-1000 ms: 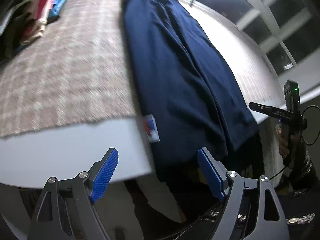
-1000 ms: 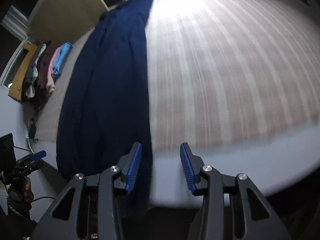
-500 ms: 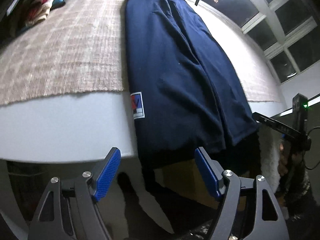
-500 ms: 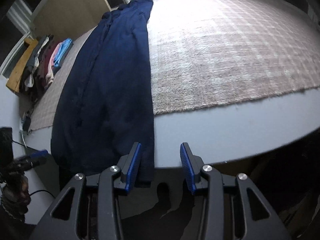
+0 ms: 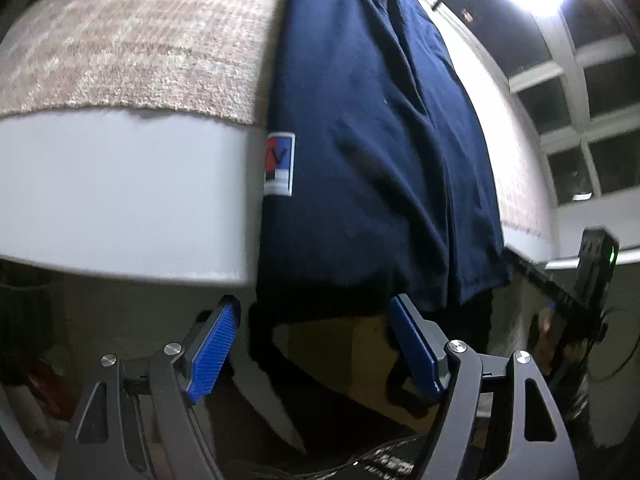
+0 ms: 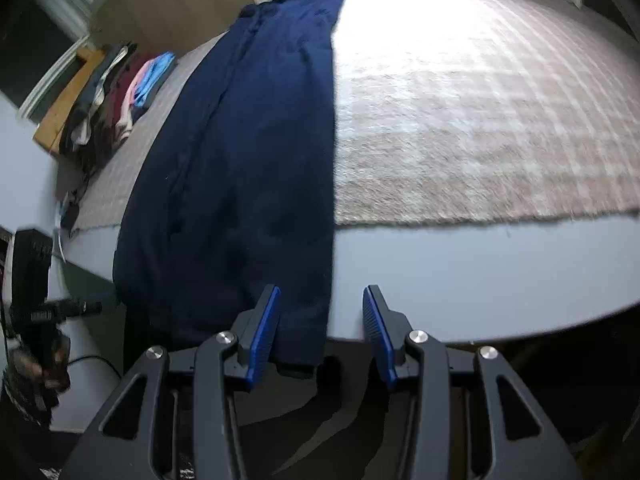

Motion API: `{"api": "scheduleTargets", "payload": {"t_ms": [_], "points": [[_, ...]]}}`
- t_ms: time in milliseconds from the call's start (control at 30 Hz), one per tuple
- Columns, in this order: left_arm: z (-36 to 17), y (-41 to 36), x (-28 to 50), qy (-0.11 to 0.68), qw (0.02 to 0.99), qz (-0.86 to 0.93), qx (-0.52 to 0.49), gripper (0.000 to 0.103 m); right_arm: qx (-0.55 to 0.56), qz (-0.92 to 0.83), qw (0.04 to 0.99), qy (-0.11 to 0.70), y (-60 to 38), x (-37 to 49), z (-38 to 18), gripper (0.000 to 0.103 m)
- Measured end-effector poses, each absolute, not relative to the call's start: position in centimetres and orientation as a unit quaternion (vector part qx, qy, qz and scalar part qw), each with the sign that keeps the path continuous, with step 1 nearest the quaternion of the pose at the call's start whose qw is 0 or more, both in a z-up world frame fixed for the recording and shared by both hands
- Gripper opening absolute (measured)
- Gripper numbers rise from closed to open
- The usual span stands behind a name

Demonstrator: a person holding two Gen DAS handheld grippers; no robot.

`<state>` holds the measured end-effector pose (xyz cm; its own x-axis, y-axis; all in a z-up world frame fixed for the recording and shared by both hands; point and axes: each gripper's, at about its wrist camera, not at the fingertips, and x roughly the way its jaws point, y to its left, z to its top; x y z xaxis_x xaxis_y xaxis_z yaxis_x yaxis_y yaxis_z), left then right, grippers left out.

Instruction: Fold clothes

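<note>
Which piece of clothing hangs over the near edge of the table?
The long navy garment, spread alone along the table. The other clothes lie heaped at the far left side, away from this edge.

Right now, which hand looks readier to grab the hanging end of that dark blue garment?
Probably the left gripper: its wide-open fingers straddle the navy garment's hanging hem. The right gripper is open too, but reaches only the hem's corner.
</note>
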<state>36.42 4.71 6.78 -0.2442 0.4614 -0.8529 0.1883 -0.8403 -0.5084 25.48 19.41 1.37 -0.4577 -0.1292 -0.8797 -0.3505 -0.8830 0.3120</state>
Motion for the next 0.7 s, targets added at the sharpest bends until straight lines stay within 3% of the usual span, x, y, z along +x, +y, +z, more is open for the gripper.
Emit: {"api": "scheduleTargets", "payload": {"t_ms": [67,133,167,233,300,333,433,567,700], "points": [[6.3,4.8,36.2,-0.286,0.097,0.735,-0.607,0.074,-0.521,0.824,0.061,0.213,18.8,25.2,1.2,0.043],[5.8,4.9,36.1,-0.298,0.100,0.729,-0.608,0.063,-0.524,0.828,0.057,0.190,18.2,24.8,1.1,0.043],[5.5,5.0,36.2,-0.299,0.100,0.726,-0.611,0.044,-0.526,0.829,0.056,0.180,17.9,24.7,1.0,0.042],[5.7,4.5,36.6,-0.314,0.112,0.721,-0.607,0.029,-0.526,0.831,0.054,0.173,17.7,24.7,1.0,0.039],[6.1,4.8,36.8,-0.311,0.127,0.723,-0.604,0.013,-0.526,0.831,0.050,0.174,17.5,24.7,0.9,0.023],[6.5,5.0,36.9,-0.299,0.129,0.728,-0.603,0.012,-0.527,0.829,0.047,0.182,17.6,24.7,0.8,0.014],[8.4,5.2,37.2,-0.278,0.143,0.748,-0.586,0.008,-0.525,0.822,0.034,0.218,18.0,24.6,0.5,0.005],[12.4,4.5,37.4,-0.239,0.157,0.774,-0.565,0.008,-0.502,0.812,0.009,0.297,18.8,24.9,0.9,0.004],[15.9,3.7,38.4,-0.185,0.160,0.797,-0.553,0.008,-0.479,0.817,-0.003,0.321,18.8,26.2,2.9,0.003]]}}
